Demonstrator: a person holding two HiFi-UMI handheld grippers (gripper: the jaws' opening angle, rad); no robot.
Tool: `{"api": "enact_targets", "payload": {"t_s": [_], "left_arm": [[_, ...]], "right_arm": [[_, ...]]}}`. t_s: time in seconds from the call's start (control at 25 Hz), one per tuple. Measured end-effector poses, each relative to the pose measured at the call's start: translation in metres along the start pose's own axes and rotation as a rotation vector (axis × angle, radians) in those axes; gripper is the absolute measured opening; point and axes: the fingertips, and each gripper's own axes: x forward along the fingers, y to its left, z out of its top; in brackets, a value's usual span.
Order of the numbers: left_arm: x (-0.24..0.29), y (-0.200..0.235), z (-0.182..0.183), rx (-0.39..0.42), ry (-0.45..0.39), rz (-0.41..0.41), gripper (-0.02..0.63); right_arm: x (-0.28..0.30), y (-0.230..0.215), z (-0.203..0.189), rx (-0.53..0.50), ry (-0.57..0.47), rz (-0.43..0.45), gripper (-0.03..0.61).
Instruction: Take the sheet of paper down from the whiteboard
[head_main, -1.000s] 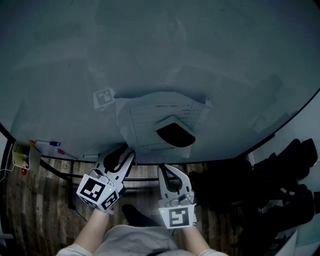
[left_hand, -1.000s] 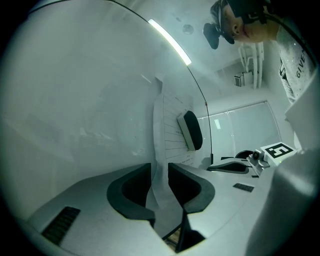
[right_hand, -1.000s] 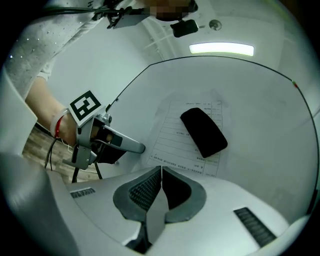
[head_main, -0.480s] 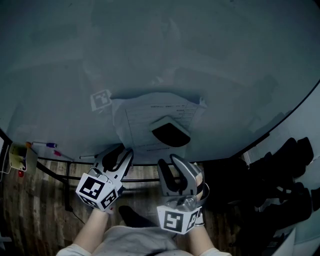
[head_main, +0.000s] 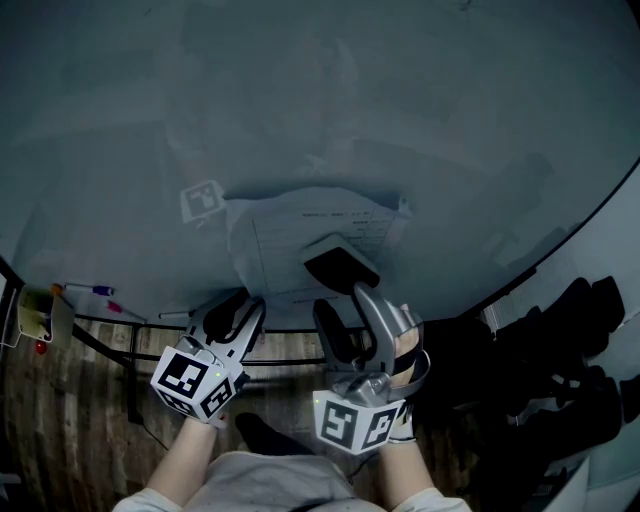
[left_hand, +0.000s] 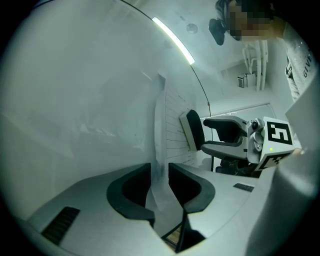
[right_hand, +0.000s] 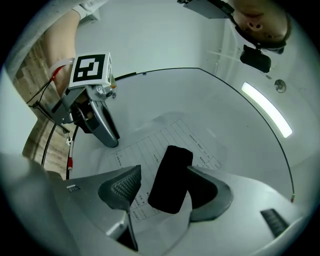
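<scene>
- we see the sheet of paper (head_main: 285, 240) lying flat against the whiteboard (head_main: 300, 100), low on the board, with printed lines and a table on it.
- a black block (head_main: 342, 268), which looks to us like a board eraser, sits on the lower middle of the sheet and presses it to the board.
- our left gripper (head_main: 238, 312) is at the sheet's lower left edge. in the left gripper view its jaws are drawn close together with the edge of the paper pinched between them, and the paper curls away from the board there.
- our right gripper (head_main: 345, 302) is rolled onto its side just below the block. its jaws have just been opening and now stand wide apart.
- in the right gripper view the block lies between those spread jaws. there is a clear gap on the ribbed jaw's side. the other jaw is right beside the block, and we cannot tell whether it touches.
- the two grippers are near each other at the bottom of the sheet, left one at the edge, right one at the block.
- a faint reflection of a square marker (head_main: 203, 200) shows on the board left of the sheet.
- coloured pens (head_main: 95, 290) lie on the ledge at the board's lower left, above a wooden floor (head_main: 70, 420).
</scene>
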Motion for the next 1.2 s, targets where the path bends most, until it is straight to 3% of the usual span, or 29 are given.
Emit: {"api": "enact_targets", "payload": {"t_s": [0.8, 1.2], "left_arm": [[0.006, -0.004, 0.000, -0.017, 0.005, -0.030, 0.109], [0.009, -0.010, 0.001, -0.015, -0.001, -0.067, 0.109]], "right_arm": [[0.023, -0.013, -0.011, -0.023, 0.111, 0.073, 0.308], [0.034, -0.016, -0.005, -0.033, 0.099, 0.079, 0.308]]}}
